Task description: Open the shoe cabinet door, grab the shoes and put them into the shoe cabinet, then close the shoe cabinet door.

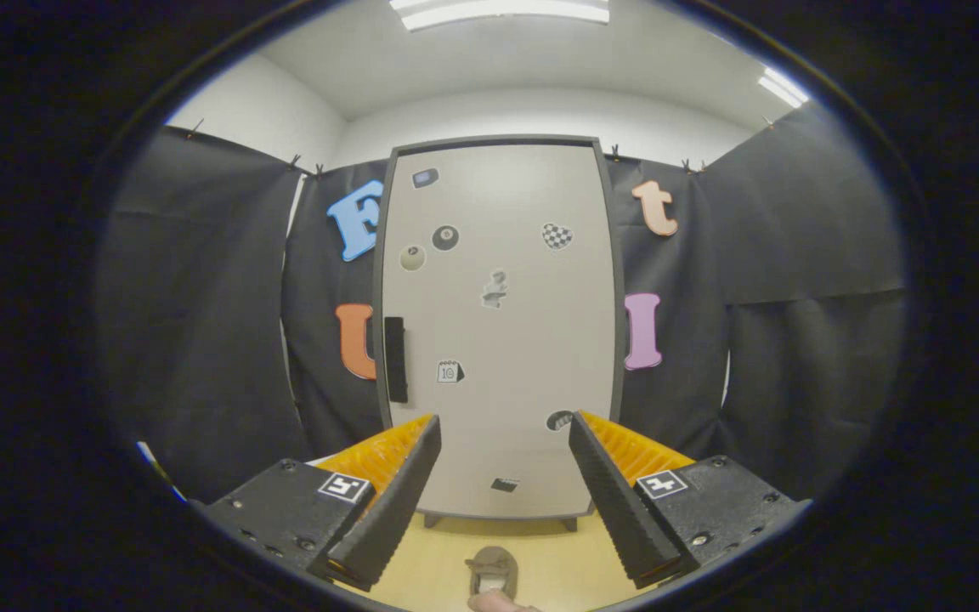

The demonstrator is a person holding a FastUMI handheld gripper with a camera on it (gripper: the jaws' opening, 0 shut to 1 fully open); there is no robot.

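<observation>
A tall pale grey shoe cabinet (498, 323) stands straight ahead against the black cloth wall, its door shut and dotted with small stickers. A black handle (395, 359) runs vertically along the door's left side. On the yellow floor (557, 561) in front of the cabinet lies a brown shoe (492, 569), between and below my fingers; a second shoe's edge (498, 602) peeks in just nearer than it. My gripper (505, 433) is open, held well back from the door, with nothing between the fingers.
Black cloth walls (200, 323) close in on both sides of the cabinet. The cabinet stands on short feet (570, 524) above the floor. Ceiling lights (502, 12) glow overhead.
</observation>
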